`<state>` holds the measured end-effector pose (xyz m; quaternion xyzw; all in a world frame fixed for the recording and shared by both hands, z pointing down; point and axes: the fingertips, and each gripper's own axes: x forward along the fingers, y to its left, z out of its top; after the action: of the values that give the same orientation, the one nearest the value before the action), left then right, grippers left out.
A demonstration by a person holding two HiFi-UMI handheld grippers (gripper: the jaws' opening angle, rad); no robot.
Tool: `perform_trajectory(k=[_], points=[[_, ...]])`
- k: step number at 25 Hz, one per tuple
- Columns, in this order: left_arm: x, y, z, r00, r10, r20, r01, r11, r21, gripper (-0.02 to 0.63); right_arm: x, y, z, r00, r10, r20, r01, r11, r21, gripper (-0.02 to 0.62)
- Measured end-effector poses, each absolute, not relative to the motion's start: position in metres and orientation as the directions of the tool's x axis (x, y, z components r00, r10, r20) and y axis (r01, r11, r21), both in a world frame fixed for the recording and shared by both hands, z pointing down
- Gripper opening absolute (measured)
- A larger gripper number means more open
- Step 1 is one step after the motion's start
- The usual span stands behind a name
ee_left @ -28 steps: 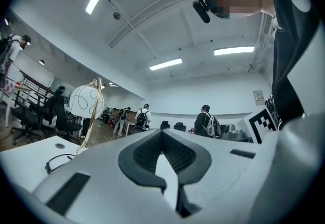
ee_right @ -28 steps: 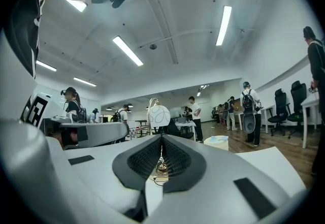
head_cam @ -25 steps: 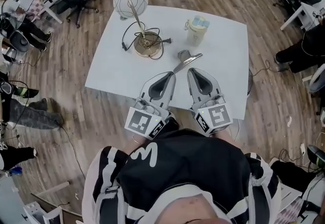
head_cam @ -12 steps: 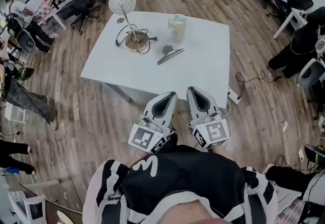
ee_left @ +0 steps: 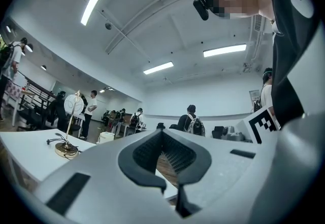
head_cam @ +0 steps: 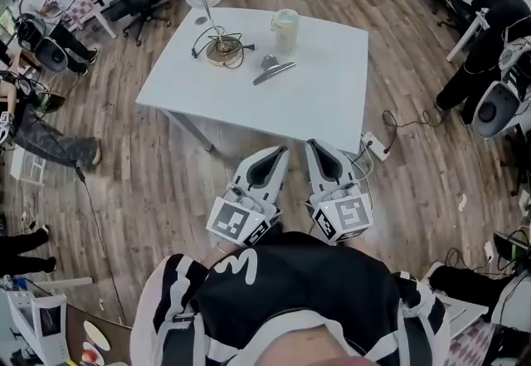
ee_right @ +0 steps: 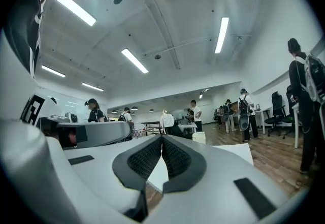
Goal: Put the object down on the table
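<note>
Your left tongs (head_cam: 278, 154) and right tongs (head_cam: 314, 147), both closed and empty, hang over the floor (head_cam: 158, 182) at lower centre, well apart from the white counter (head_cam: 332, 99) at upper centre, where the grey metal object (head_cam: 274, 70) already lies, so the task looks done.

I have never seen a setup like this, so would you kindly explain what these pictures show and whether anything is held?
No robot here: a person holds a two-jaw gripper in each hand. The head view looks down on the left gripper and right gripper. The other two come from cameras riding on each gripper, looking along its jaws. Both pairs of jaws are together, holding nothing. The white table, ahead of the person, carries a brass lamp, a pale cup and a grey metal tool.
</note>
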<state>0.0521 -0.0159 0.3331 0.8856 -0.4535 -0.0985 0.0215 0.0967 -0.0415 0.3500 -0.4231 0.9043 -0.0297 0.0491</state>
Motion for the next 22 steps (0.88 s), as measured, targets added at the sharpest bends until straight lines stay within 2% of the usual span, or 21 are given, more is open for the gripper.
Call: perform_trajectory(k=[8, 22], points=[[0.060, 0.012, 0.333, 0.575, -0.809, -0.117, -0.803, -0.586, 0.107, 0.005, 0.106, -0.016, 0.346, -0.624, -0.779, -0.060, -0.775, 0.626, -0.084, 0.020], [0.050, 0.066, 0.371, 0.518, -0.854, -0.044, -0.846, -0.520, 0.122, 0.005, 0.096, 0.035, 0.375, -0.684, -0.730, -0.016, -0.722, 0.679, -0.131, 0.020]])
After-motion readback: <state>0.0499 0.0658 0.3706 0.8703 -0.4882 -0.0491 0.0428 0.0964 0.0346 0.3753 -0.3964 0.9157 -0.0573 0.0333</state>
